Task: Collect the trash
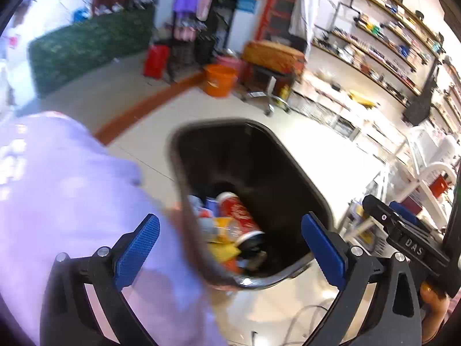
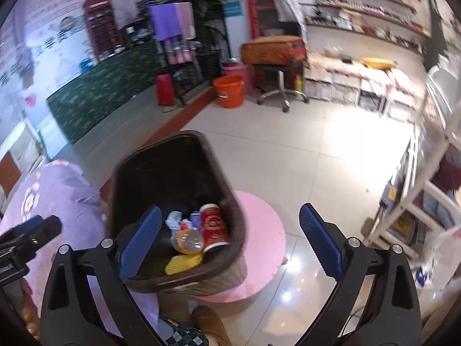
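Now both tongs, left and right, angled down over bin, spread wide, empty.

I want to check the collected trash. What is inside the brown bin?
Inside the bin: a red can, crumpled white paper, a round orange lid and a yellow wrapper. Anything beneath them is covered.

Bin mouth lies open above trash; purple cloth crowds its left.
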The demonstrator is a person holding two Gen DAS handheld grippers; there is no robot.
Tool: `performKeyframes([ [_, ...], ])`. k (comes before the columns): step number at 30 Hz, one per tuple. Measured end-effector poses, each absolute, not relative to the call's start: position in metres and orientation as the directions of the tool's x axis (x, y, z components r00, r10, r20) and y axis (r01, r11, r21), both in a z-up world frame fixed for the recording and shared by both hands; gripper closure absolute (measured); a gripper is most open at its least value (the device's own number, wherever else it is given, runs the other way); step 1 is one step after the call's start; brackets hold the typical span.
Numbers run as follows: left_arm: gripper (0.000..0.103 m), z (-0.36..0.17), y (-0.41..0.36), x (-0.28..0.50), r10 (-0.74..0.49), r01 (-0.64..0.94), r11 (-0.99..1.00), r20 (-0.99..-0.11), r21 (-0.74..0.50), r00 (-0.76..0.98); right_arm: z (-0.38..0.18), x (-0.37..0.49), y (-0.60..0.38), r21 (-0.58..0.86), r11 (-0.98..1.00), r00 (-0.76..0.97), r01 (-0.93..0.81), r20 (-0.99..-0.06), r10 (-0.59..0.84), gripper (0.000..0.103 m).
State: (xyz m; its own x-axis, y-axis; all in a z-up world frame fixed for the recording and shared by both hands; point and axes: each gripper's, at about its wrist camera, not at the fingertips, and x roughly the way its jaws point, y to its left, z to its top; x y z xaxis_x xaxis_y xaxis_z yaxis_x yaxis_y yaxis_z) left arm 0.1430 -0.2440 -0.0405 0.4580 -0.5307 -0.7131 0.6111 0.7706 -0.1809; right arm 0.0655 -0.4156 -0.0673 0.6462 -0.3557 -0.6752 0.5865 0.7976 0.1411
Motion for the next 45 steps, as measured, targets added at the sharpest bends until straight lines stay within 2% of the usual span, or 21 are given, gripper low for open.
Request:
performKeyframes([
  [5,0.006,-0.025,-0.19,0.129,-0.457,0.52,0.847,-0.652,-0.111,0.605,-0.054,0.081,-0.367,0.125,0.846,0.705,0.518,-0.624,-0.339,0.006],
  [10,0.006,-0.014,-0.135,0.111,-0.307,0.362,0.932,-0.592,-0.028,0.745,-0.04,0.09,-0.314,0.087,0.894,0.762,0.439,-0.563,-0.32,0.006],
  [18,0.006,-0.001,-0.066,0.077,-0.149,0.161,0.987,-0.523,-0.023,0.839,-0.028,0.091,-0.228,0.063,0.953,0.824,0.297,-0.521,-0.223,0.006],
  [23,0.006,0.001,-0.037,0.058,-0.139,0.131,0.99,-0.499,-0.051,0.855,-0.02,0.07,-0.188,-0.006,0.966,0.853,0.257,-0.469,-0.23,0.006],
  [30,0.006,0.009,-0.016,0.038,-0.102,0.079,0.994,-0.426,-0.07,0.899,-0.008,0.034,-0.163,-0.009,0.979,0.906,0.202,-0.377,-0.19,0.006],
  [45,0.006,0.004,0.003,0.033,-0.092,0.06,0.994,-0.416,-0.088,0.905,-0.005,0.037,-0.16,0.003,0.977,0.902,0.212,-0.385,-0.195,0.006],
])
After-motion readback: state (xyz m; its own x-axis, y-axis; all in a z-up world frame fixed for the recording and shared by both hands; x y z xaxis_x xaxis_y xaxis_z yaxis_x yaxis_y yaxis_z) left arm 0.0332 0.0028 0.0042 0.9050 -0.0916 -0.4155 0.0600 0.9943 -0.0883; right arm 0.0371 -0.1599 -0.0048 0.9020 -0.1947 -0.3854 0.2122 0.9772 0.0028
